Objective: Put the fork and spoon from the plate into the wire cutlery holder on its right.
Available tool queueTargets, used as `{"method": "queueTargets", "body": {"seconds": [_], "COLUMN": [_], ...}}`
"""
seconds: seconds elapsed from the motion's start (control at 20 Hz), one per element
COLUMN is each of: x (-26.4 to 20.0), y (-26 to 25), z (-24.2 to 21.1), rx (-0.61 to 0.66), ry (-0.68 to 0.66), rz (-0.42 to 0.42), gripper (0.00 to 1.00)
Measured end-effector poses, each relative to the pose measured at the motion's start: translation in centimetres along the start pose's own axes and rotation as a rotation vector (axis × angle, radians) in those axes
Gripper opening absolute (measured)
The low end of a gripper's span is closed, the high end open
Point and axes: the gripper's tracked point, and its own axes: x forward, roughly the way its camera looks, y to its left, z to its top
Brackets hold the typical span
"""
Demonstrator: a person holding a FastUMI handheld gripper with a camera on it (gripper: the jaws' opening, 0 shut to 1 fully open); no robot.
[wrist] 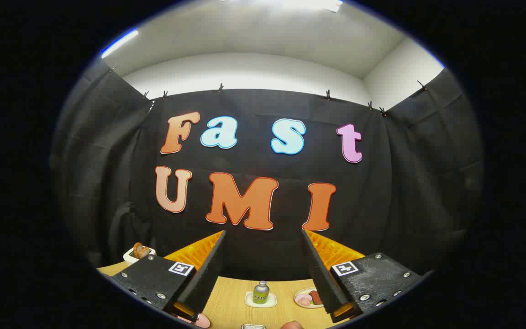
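My gripper (263,274) is held high and looks level at the booth wall, its two fingers spread wide apart with nothing between them. Far below, between the fingers, lies the wooden table (231,301). At the table's near edge a small bit of a metal thing (253,326) peeks in; I cannot tell what it is. The plate, the fork, the spoon and the wire holder cannot be made out.
On the table beyond the fingers stand a small grey-green bottle (261,292) on a pale coaster and a small plate of pink and red food (307,298). A white dish with bread (139,252) sits far left. A pink object (200,320) lies by the left finger.
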Motion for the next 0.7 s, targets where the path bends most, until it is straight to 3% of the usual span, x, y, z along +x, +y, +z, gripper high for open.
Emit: {"method": "queueTargets", "body": {"seconds": [0.25,0.7], "x": [-0.7,-0.3], "y": [1.4,1.0], "z": [-0.1,0.2], "rx": [0.016,0.006], "ry": [-0.012,-0.022], "rz": [0.056,0.021], "gripper": [0.94,0.98]}}
